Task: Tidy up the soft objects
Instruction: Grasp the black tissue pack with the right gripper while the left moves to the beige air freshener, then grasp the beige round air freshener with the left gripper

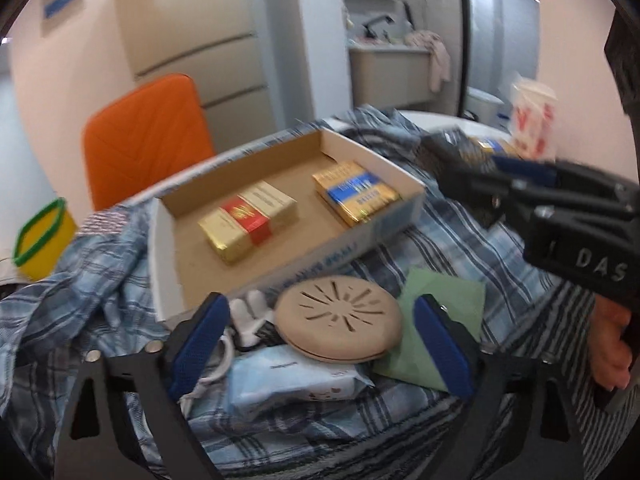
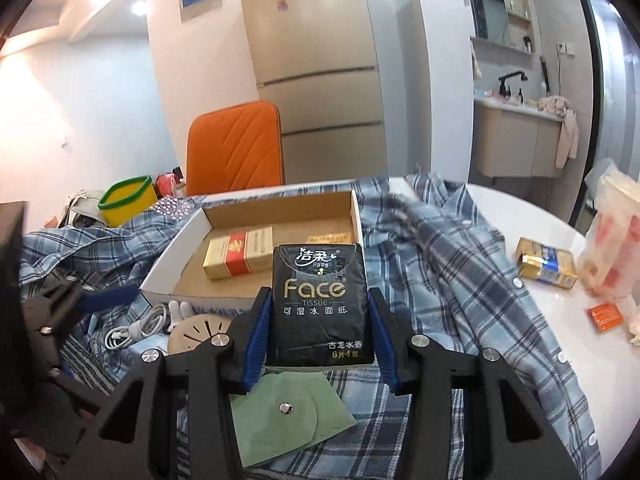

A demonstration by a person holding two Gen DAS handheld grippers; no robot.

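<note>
Clutter covers the table from one side to the other, most of it lying on a rumpled blue plaid shirt [image 2: 440, 264]. Far left stands a yellow tub with a green rim [image 2: 127, 199], with an orange chair [image 2: 236, 146] behind it. Next comes a shallow cardboard tray [image 1: 168, 240], sitting on the shirt, and inside it lie two tissue packs side by side: a gold pack with a red band [image 1: 248, 222] on the left, and a gold pack with a blue band [image 1: 356, 196] on the right.

Just in front of the tray, the left gripper [image 1: 320, 348] hangs over a small heap with its blue pads spread wide and nothing between them pressed. Between those pads, lower down, lie a round tan disc with slits [image 1: 340, 318], a pale blue pack of wipes [image 1: 296, 384] under its near edge, a white cable [image 2: 136, 326] to the left and a green pouch [image 1: 436, 320] to the right.

Further right, the right gripper [image 2: 320, 316] is clamped on a black tissue pack [image 2: 320, 304] printed "Face", both pads pressing its long sides and the pack standing upright. It is held clear of the shirt, in front of the tray's near wall and above the green pouch.

Beyond it, on the bare white tabletop [image 2: 520, 220], another gold and blue pack [image 2: 546, 266] lies alone, near a plastic bag of red-and-white rolls [image 2: 616, 240] and a small orange packet [image 2: 606, 316].
</note>
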